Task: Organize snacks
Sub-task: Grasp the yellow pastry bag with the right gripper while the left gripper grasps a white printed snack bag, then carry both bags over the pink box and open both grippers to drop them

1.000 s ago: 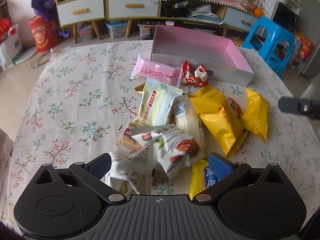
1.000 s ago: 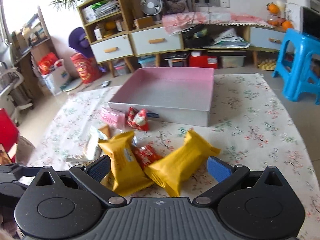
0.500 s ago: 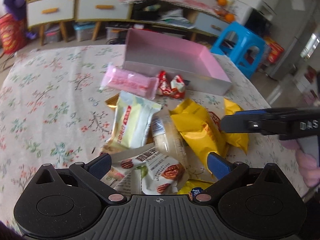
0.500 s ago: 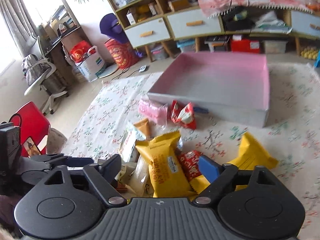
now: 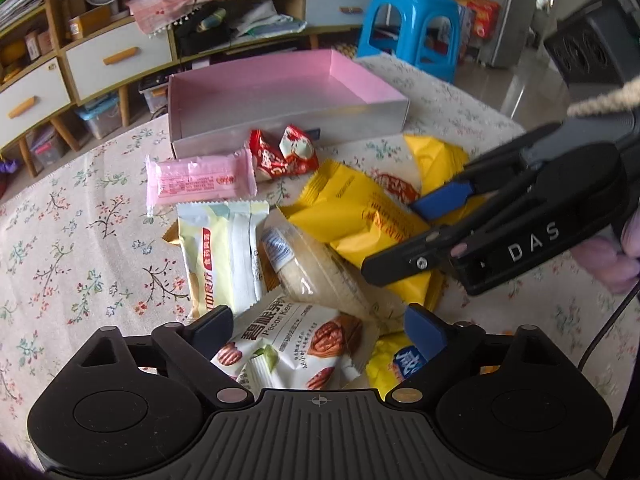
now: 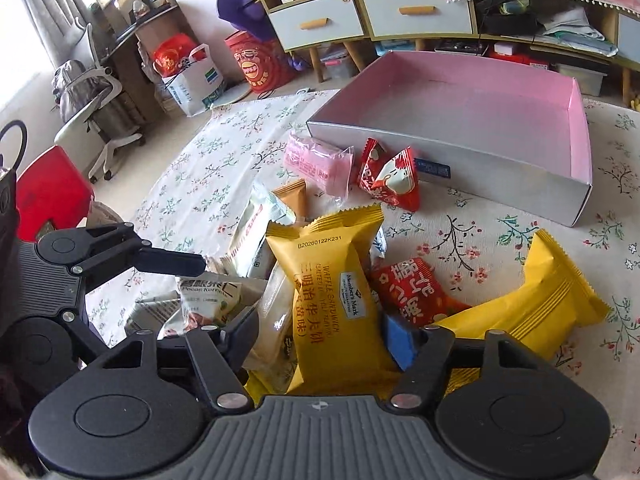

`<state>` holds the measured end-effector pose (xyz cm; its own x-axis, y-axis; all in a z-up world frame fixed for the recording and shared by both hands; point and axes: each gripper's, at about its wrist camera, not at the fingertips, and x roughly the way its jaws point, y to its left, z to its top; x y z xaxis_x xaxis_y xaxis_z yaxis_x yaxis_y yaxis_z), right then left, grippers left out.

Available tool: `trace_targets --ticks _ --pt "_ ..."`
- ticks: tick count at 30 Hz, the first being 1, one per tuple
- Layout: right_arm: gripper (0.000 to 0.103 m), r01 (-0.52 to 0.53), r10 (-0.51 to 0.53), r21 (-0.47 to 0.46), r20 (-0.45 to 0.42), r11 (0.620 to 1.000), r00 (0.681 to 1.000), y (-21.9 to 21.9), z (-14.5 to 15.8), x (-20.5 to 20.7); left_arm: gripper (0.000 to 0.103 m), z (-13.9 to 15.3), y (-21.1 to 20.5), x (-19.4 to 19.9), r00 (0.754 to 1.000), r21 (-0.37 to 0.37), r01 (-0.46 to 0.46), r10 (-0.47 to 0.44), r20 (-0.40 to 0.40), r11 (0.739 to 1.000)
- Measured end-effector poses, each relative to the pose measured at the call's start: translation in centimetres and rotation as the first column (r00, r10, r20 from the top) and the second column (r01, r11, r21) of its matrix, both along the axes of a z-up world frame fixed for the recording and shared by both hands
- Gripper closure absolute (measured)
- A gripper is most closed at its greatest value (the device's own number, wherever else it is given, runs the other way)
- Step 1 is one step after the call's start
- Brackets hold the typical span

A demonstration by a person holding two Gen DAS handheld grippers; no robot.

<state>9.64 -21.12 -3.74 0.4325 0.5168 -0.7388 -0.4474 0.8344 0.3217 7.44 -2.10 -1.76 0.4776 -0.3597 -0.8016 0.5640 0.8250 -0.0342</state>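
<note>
A pile of snack packets lies on the floral tablecloth [image 5: 80,220] in front of an empty pink box [image 5: 288,128]. My left gripper [image 5: 318,326] hangs low over the pile, its jaws closing, with a white pecan packet [image 5: 300,344] between them; the pads stand apart from it. One of its fingers [image 6: 172,261] shows in the right wrist view. My right gripper [image 6: 320,336] straddles a yellow waffle packet [image 6: 332,300], jaws closing around it. From the left wrist view the right gripper [image 5: 394,240] reaches in over the same yellow packet [image 5: 360,216].
Around the pile are a pink wafer packet [image 5: 200,178], red candies [image 5: 280,152], a cream packet [image 5: 216,256], a second yellow packet [image 6: 532,304] and a red packet [image 6: 412,288]. A blue stool [image 5: 408,28] and drawer cabinets stand beyond the table; a red chair [image 6: 48,188] at left.
Both grippers have sunk closer to the pile. The right gripper's jaws have narrowed around the yellow waffle packet. The left view has rolled, and the right gripper has come far into it.
</note>
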Motion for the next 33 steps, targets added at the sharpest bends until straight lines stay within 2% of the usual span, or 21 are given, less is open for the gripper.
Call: trace_targets --ticks 5,7,10,16,26,33 --pt "0.064 0.014 -0.013 -0.042 0.009 0.999 1.000 0.3 -0.6 0.1 0.024 -0.2 -0.2 -0.4 0.999 0.060 0.000 -0.003 0.037 0.998" --pt "0.065 0.014 -0.014 -0.041 0.012 0.999 1.000 0.4 -0.7 0.1 0.027 -0.2 0.0 -0.3 0.999 0.056 -0.006 0.004 0.039 0.998" --pt "0.067 0.012 -0.011 -0.048 0.016 0.999 1.000 0.4 -0.7 0.1 0.040 -0.1 0.1 -0.2 0.999 0.044 -0.022 0.020 0.035 0.999" --pt "0.070 0.009 -0.008 -0.016 0.021 1.000 1.000 0.3 -0.1 0.0 0.049 0.1 0.3 -0.2 0.998 0.046 -0.055 0.053 0.044 0.997" --pt "0.071 0.058 -0.061 0.055 0.055 0.997 0.997 -0.9 1.6 0.6 0.051 1.8 1.9 0.4 0.989 -0.017 -0.142 0.143 0.043 0.990" --pt "0.071 0.166 -0.178 0.117 0.106 0.979 0.978 -3.6 3.6 2.7 0.053 4.6 1.8 2.7 0.975 -0.037 -0.196 0.199 0.102 0.980"
